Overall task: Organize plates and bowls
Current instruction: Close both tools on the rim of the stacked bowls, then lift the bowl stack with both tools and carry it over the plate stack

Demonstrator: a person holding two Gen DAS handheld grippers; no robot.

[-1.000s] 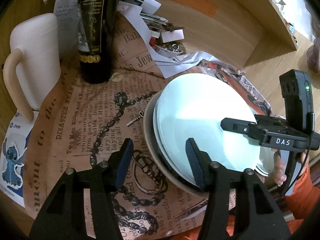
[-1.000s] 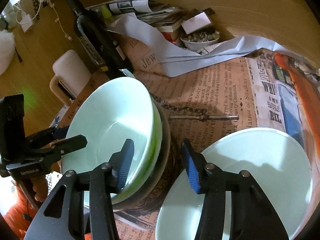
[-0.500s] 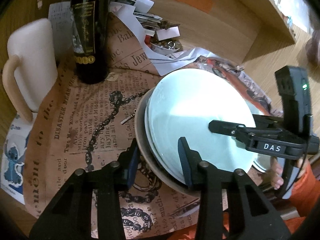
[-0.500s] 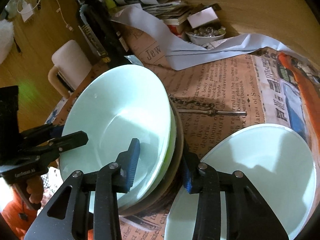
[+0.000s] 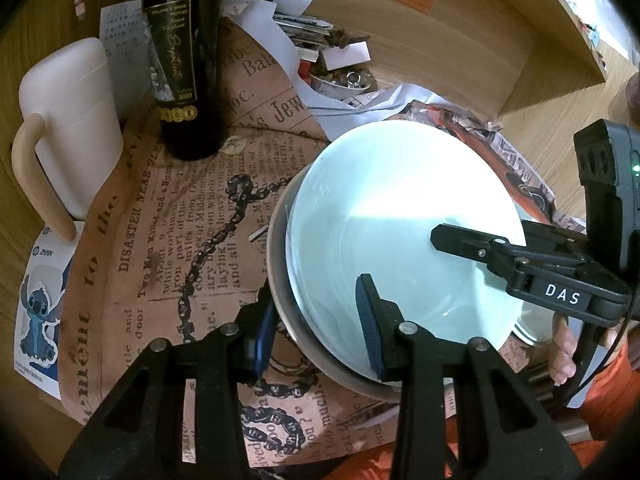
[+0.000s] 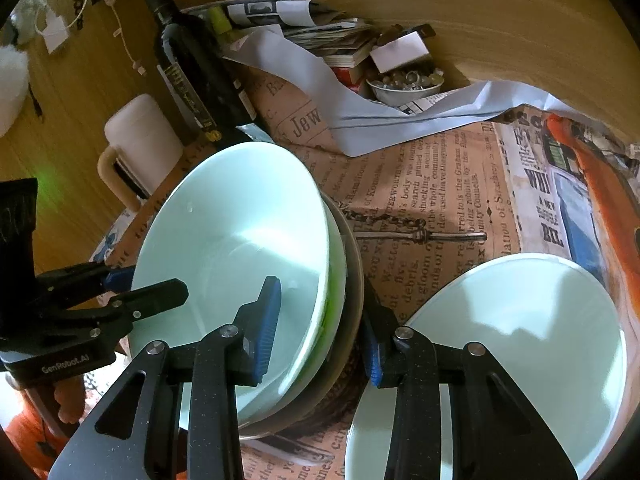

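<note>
A stack of bowls [image 5: 400, 240] sits on the printed newspaper sheet [image 5: 160, 240] that covers the table; its top bowl is pale mint, nested in at least one more pale bowl (a green edge shows from the right wrist view) and a grey-brown outer bowl [image 5: 280, 280] beneath. The stack is round, with no long axis to speak of, and its mouth faces up, tipped a little out of level.

The left gripper [image 5: 316, 320] straddles the stack's left rim, one blue pad inside the top bowl and the other outside the grey-brown wall, jaws narrowed onto the rims. The right gripper [image 6: 324, 332] does the same on the opposite rim [image 6: 336, 280], one pad inside and one outside, and appears clamped on it too.

Just right of the stack lies a pale mint plate [image 6: 520, 340], close beside the right gripper's outer finger. Behind the stack stands a dark wine bottle [image 5: 180, 60], upright, with a cream pitcher [image 5: 68, 120] left of it. Farther back are a heap of papers [image 6: 304, 32] and a small dish of trinkets [image 6: 404, 84], against a wooden wall [image 6: 480, 20]. A cartoon sticker sheet [image 5: 38, 312] lies at the table's left edge.
</note>
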